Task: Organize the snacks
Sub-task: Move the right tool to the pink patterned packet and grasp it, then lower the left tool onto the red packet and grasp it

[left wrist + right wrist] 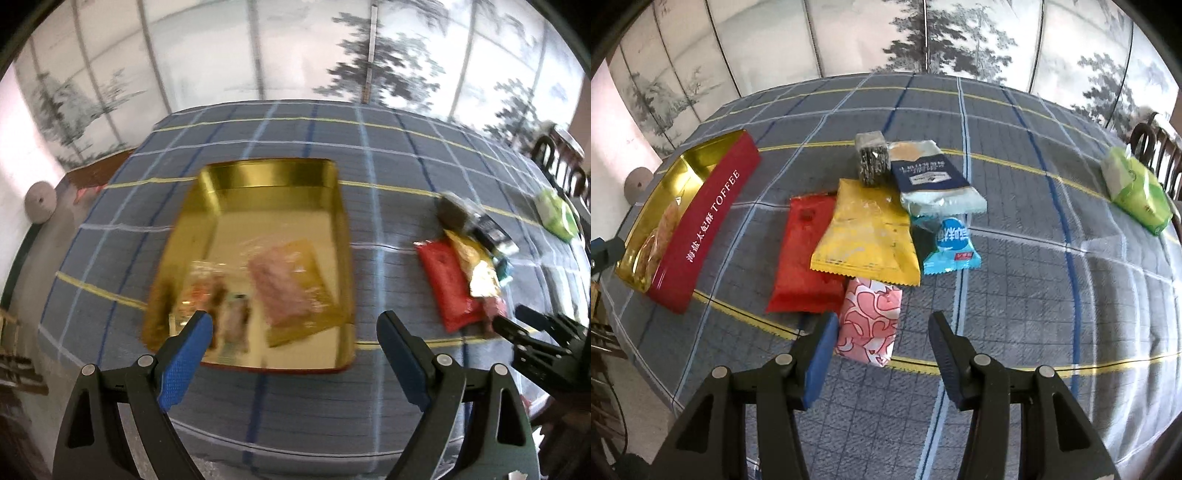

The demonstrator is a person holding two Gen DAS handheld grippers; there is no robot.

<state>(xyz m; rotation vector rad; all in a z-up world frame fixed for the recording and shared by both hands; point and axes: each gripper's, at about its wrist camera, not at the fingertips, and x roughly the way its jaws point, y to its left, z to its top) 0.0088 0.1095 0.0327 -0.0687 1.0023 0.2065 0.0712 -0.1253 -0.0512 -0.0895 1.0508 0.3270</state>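
Observation:
A gold-lined red toffee tin lies open on the checked tablecloth and holds a few snack packets. My left gripper is open and empty above the tin's near edge. A pile of snacks lies to the tin's right: a red packet, a yellow packet, a pink patterned packet, a blue packet, a navy and pale packet and a dark block. My right gripper is open with the pink packet between its fingers. The right gripper also shows in the left wrist view.
A green packet lies at the far right of the table near a dark wooden chair. A painted folding screen stands behind the table. The table edge runs close along the left and front.

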